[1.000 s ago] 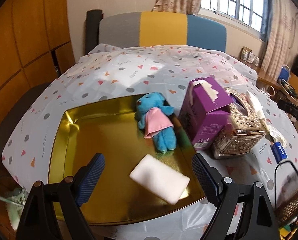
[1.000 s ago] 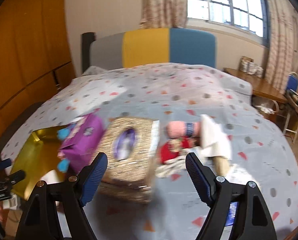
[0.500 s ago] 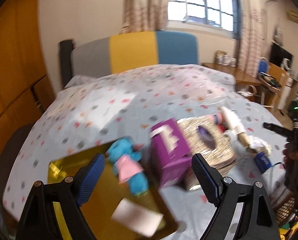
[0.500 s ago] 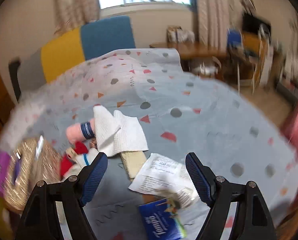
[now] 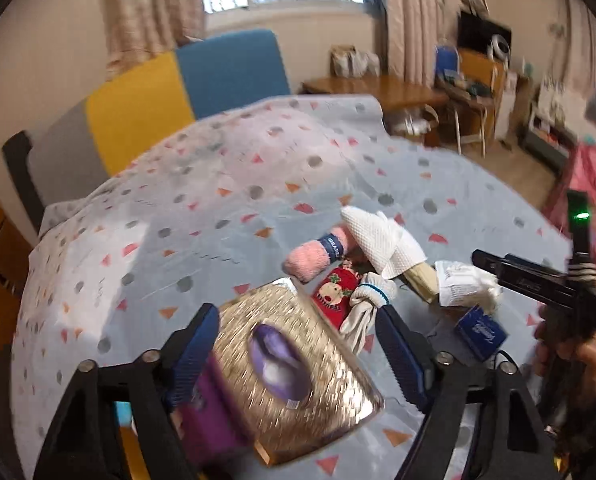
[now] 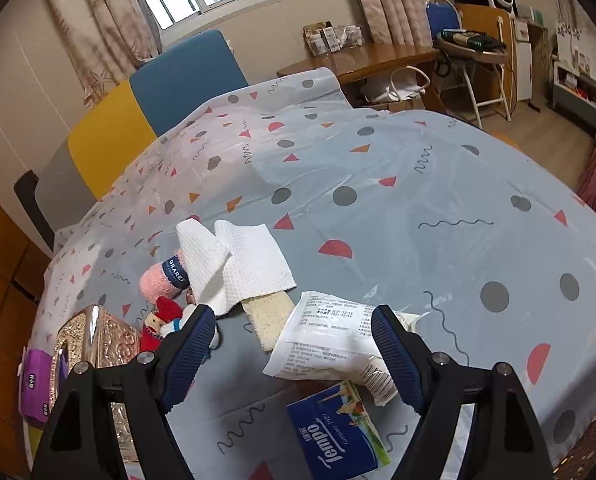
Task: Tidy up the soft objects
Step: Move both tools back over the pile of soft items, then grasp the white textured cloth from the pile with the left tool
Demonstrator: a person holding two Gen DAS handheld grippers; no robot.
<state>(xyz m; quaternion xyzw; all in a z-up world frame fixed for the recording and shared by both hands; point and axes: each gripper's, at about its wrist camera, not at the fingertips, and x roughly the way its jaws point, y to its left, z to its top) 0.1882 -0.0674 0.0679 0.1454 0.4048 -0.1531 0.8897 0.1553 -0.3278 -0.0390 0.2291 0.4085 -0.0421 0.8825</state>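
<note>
My left gripper (image 5: 298, 352) is open and empty above the gold tissue box (image 5: 293, 376). Past it lie a rolled pink towel (image 5: 314, 256), a white waffle cloth (image 5: 378, 236), a red Christmas sock (image 5: 334, 292) and a white sock (image 5: 366, 304). My right gripper (image 6: 293, 356) is open and empty over a white plastic packet (image 6: 330, 344) and a blue Tempo tissue pack (image 6: 338, 432). The right view also shows the pink towel (image 6: 161, 280), the white cloth (image 6: 241, 260), a beige sponge strip (image 6: 269, 316) and a red doll (image 6: 157, 324).
A purple tissue box (image 5: 213, 428) stands left of the gold box (image 6: 93, 340). The right gripper's body (image 5: 538, 280) shows at the right of the left view. A striped headboard (image 6: 145, 108) stands behind, and a wooden desk (image 6: 370, 56) and folding chair (image 6: 470, 52) stand at the right.
Both views have swung right. The gold tray, the blue plush toy and the white sponge have left the left view. The right gripper now hovers over the packet and tissue pack.
</note>
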